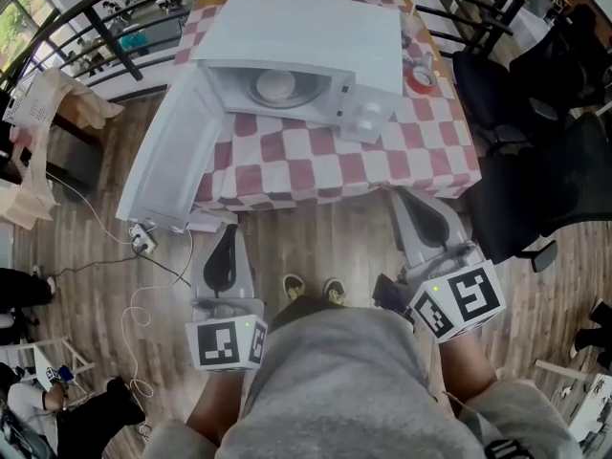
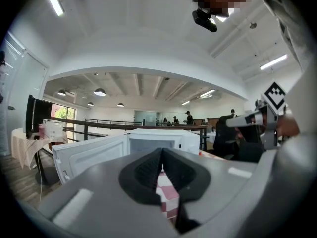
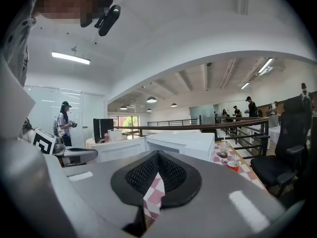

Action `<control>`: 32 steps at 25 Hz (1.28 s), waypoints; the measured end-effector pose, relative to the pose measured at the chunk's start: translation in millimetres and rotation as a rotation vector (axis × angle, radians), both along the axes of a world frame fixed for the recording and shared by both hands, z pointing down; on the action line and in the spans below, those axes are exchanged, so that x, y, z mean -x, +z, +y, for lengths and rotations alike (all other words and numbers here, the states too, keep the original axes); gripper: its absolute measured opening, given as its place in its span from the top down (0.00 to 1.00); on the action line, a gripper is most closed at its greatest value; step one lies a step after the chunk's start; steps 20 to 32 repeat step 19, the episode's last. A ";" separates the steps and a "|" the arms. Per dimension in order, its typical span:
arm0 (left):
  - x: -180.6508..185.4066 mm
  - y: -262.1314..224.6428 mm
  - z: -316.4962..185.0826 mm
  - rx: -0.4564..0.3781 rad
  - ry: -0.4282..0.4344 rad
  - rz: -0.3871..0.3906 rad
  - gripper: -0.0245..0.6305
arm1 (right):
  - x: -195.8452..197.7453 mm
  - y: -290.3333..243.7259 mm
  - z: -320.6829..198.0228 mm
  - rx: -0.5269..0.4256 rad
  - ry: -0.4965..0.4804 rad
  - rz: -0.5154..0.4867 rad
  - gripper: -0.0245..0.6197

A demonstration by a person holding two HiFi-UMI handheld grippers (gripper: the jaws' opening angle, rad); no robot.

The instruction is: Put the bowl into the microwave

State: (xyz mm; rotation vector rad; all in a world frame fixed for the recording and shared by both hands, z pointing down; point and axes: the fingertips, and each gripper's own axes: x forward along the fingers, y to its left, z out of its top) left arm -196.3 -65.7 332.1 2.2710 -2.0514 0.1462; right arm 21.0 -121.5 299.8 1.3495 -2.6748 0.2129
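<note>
In the head view a white power strip (image 1: 143, 242) lies on the wooden floor at nine o'clock from the left gripper (image 1: 229, 228). Above the strip, the microwave door (image 1: 167, 156) hangs wide open, swung out toward eight o'clock from the white microwave (image 1: 316, 36). The left gripper is held over the floor just short of the table edge, at about seven o'clock from the oven's opening. In the left gripper view its fingers (image 2: 148, 170) are pressed together at the tips with nothing between them, and only a wedge of the checkered tablecloth (image 2: 166, 195) shows below where they meet. The bowl (image 1: 275, 86), pale and round, sits inside the microwave cavity on the turntable, at twelve o'clock from the person's shoes (image 1: 308, 288). The table (image 1: 287, 175) under the oven wears the red-and-white cloth. The right gripper (image 1: 404, 197) hangs at five o'clock from the bowl, its tip at the table's near edge. In the right gripper view its fingers (image 3: 171, 172) are likewise closed on each other and empty. The left gripper (image 3: 74, 156) shows at nine o'clock in that view. A small red container (image 1: 421, 79) stands on the cloth at three o'clock from the microwave, and black office chairs (image 1: 535, 113) stand beyond the table's right side.
</note>
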 end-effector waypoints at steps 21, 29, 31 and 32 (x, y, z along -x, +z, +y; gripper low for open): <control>-69.5 -12.4 21.2 -0.024 0.032 0.041 0.95 | -74.4 -0.1 27.0 -0.039 0.035 -0.042 0.96; -69.5 -12.4 21.2 -0.024 0.032 0.041 0.95 | -74.4 -0.1 27.0 -0.039 0.035 -0.042 0.96; -69.5 -12.4 21.2 -0.024 0.032 0.041 0.95 | -74.4 -0.1 27.0 -0.039 0.035 -0.042 0.96; -69.5 -12.4 21.2 -0.024 0.032 0.041 0.95 | -74.4 -0.1 27.0 -0.039 0.035 -0.042 0.96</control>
